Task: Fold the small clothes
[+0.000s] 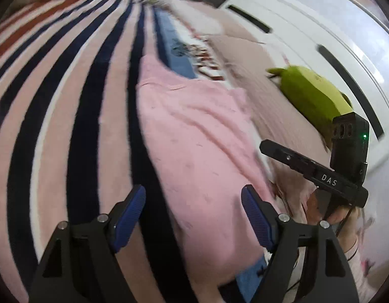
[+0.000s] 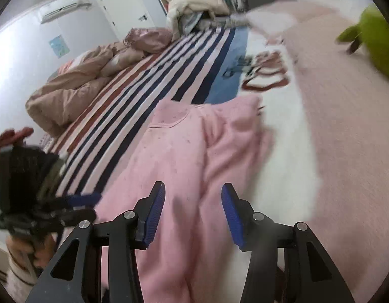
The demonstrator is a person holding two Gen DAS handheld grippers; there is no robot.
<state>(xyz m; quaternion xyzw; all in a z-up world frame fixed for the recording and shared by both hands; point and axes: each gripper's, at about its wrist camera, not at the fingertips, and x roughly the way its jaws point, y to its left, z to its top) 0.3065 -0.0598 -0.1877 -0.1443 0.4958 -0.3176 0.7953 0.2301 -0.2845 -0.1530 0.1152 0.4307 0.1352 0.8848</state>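
While both grippers hover over the bed, the pink garment lies flat on the striped blanket, its neckline at the far end and its body running toward the near edge of both views.

Left gripper: jaws spread wide, nothing between the blue pads. It sits above the garment's near left edge, where pink fabric meets a dark stripe of the blanket. The left pad is over the stripes; the right pad is over pink cloth.

Right gripper: jaws spread wide, holding nothing. It is above the near middle of the garment, over a lengthwise crease.

Edges: the garment's left edge follows the blanket stripes. Its right edge is rumpled and lies on a white and blue printed cloth, which borders a plain pink bedspread further right.

Open room: bare striped blanket extends left of the garment and far beyond it up to a bunched beige duvet. The bedspread on the right is bare up to a green plush toy at the far right, well apart from the garment. Motion blur softens the right side of both views.
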